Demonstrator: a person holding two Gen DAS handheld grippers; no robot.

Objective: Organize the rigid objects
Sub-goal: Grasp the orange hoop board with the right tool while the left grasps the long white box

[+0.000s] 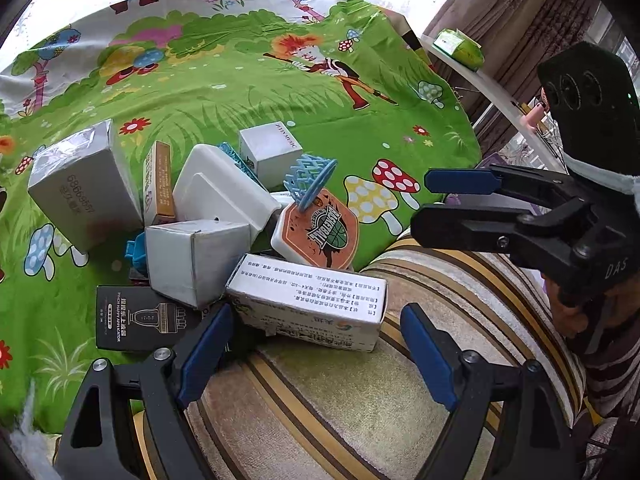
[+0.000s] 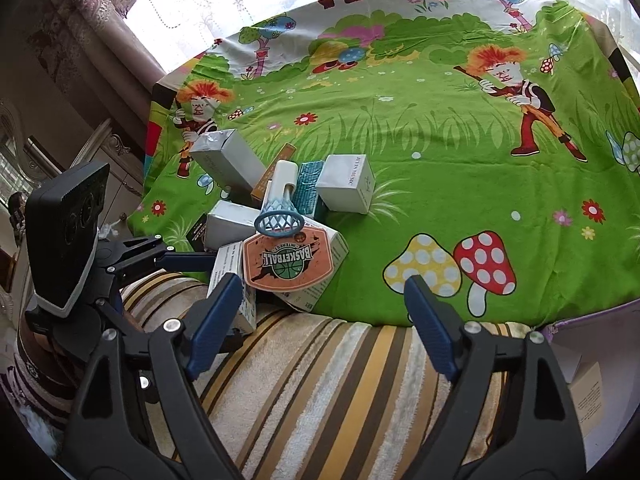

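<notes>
A jumbled pile of small boxes lies on the green cartoon cloth (image 1: pixel 224 92) at its near edge. On it sits a toy basketball hoop: an orange backboard (image 1: pixel 328 230) (image 2: pixel 289 261) with a blue net (image 1: pixel 310 176) (image 2: pixel 279 220). Around it are a white printed box (image 1: pixel 316 300), a silver box (image 1: pixel 80 184), a white cube box (image 1: pixel 270 150) (image 2: pixel 347 188), a black box (image 1: pixel 136 318) and a white plastic case (image 1: pixel 224 188). My left gripper (image 1: pixel 316 350) is open and empty, just in front of the white printed box. My right gripper (image 2: pixel 326 322) is open and empty over the striped cushion, right of the pile.
A striped cushion (image 2: pixel 320 392) lies below both grippers at the cloth's near edge. A white shelf with a green packet (image 1: pixel 460 46) stands at the right. Curtains and a window are behind. A purple-edged bag with white boxes (image 2: pixel 592 360) sits at the far right.
</notes>
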